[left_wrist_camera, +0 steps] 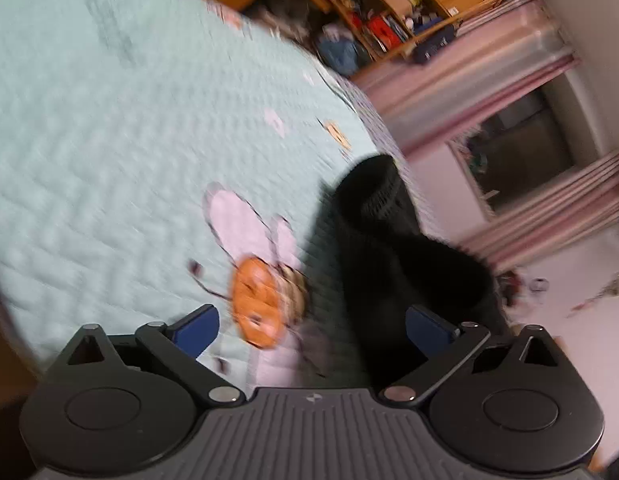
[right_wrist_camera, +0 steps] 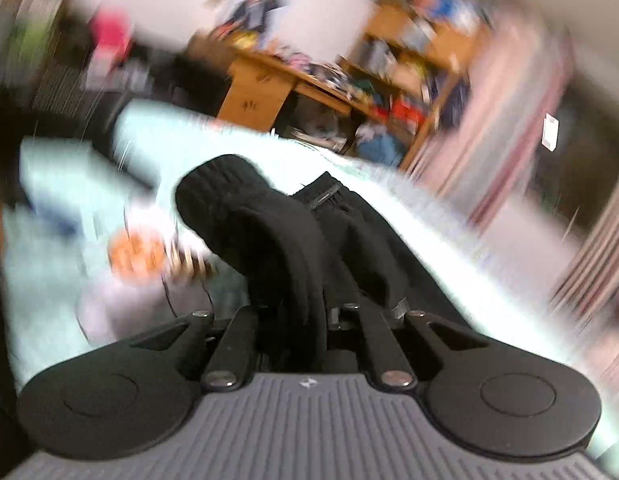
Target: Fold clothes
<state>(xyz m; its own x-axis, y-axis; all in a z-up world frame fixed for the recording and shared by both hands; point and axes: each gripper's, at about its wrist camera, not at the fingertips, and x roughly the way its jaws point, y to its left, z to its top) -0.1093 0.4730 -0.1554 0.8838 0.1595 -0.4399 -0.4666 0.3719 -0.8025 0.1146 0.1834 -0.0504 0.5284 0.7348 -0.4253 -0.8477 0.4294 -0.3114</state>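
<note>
The right claw (right_wrist_camera: 305, 312) has its jaws drawn close together on a bunch of black trousers (right_wrist_camera: 293, 232), and the cloth rises out of the grip in a thick fold, with a ribbed cuff curling over at the top. The trousers lie near the right edge of a bed covered by a pale green quilt (left_wrist_camera: 109, 140) with a bee picture (left_wrist_camera: 257, 300). The left claw (left_wrist_camera: 313, 328) stands wide, its blue pads (left_wrist_camera: 199, 330) apart over the quilt and holding nothing; the black cloth lies just beside its right pad. A wooden shelf (left_wrist_camera: 409, 4) stands beyond the bed.
</note>
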